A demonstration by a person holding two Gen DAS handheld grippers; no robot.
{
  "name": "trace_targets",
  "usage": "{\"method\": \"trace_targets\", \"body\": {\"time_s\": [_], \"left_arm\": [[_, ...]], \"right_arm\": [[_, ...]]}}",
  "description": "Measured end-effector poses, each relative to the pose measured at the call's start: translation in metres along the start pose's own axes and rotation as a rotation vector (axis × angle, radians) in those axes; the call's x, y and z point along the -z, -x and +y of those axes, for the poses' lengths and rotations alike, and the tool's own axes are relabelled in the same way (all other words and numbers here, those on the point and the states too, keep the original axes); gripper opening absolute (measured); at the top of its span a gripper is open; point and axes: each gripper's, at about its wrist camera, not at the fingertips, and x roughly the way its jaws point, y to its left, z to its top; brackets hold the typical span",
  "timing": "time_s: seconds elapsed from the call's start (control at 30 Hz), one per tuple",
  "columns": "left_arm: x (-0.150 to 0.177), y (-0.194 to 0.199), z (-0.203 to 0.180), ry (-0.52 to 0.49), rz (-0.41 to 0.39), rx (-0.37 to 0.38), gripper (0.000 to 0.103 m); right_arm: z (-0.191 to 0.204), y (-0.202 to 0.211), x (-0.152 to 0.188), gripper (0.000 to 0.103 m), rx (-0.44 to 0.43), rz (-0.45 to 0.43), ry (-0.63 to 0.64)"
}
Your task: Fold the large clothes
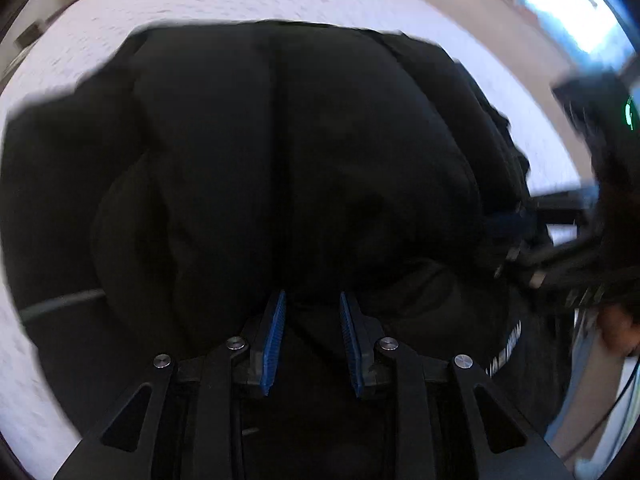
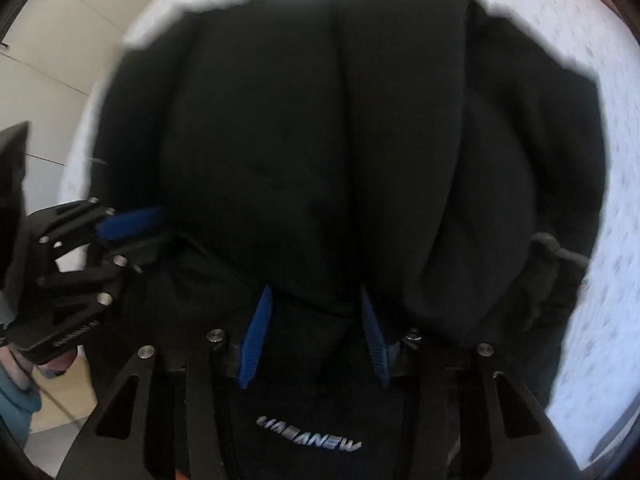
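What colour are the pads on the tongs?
Blue pads, clearest in the right wrist view.

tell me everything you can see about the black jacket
The black jacket is large, with a soft, padded look and a dark seam or zip line running down its middle. It lies spread on a white textured cover, bunched into rounded folds near the cameras. Pale lettering, mirrored or upside down, sits on its near edge. Both the left gripper and the right gripper point down at it, blue-padded jaws parted with black fabric between them; whether the pads press on it cannot be told.
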Motion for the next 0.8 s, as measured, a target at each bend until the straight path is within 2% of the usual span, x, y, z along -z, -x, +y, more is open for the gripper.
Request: {"method": "trace_targets", "body": {"time_s": [0.07, 0.13, 0.2, 0.27, 0.33, 0.43, 0.5, 0.57, 0.6, 0.67, 0.73, 0.8], "left_arm": [[-0.007, -0.001, 0.004, 0.029, 0.009, 0.003, 0.028], [-0.010, 0.005, 0.007, 0.065, 0.031, 0.022, 0.028], [-0.019, 0.017, 0.015, 0.080, 0.029, 0.050, 0.028], [-0.017, 0.048, 0.012, 0.060, -0.021, 0.062, 0.028], [-0.004, 0.077, 0.009, 0.050, -0.058, 0.083, 0.028], [0.004, 0.090, 0.015, 0.080, -0.062, 0.147, 0.029], [0.004, 0.077, 0.018, 0.099, -0.036, 0.133, 0.029], [0.011, 0.058, 0.015, 0.118, 0.006, 0.117, 0.029], [0.017, 0.044, 0.013, 0.152, 0.033, 0.119, 0.029], [0.016, 0.026, 0.024, 0.245, 0.052, 0.162, 0.028], [0.018, 0.024, 0.035, 0.297, 0.026, 0.219, 0.028], [0.023, 0.029, 0.043, 0.320, 0.015, 0.245, 0.027]], "right_arm": [[0.007, -0.001, 0.003, 0.044, 0.044, -0.030, 0.028], [0.008, 0.001, 0.002, 0.045, 0.048, -0.033, -0.001], [0.005, 0.008, 0.005, 0.045, 0.020, -0.039, -0.029], [0.002, 0.028, 0.011, 0.046, -0.028, -0.049, -0.059], [0.003, 0.058, 0.022, 0.046, -0.076, -0.109, -0.074], [0.016, 0.088, 0.036, 0.046, -0.097, -0.181, -0.066], [0.029, 0.086, 0.043, 0.046, -0.061, -0.181, -0.048], [0.040, 0.061, 0.045, 0.032, 0.015, -0.124, -0.023], [0.041, 0.042, 0.044, 0.031, 0.046, -0.078, -0.012], [0.033, 0.013, 0.042, 0.030, 0.042, -0.044, -0.033], [0.026, 0.010, 0.044, 0.029, 0.009, -0.063, -0.063], [0.020, 0.013, 0.046, 0.028, -0.023, -0.061, -0.089]]}}
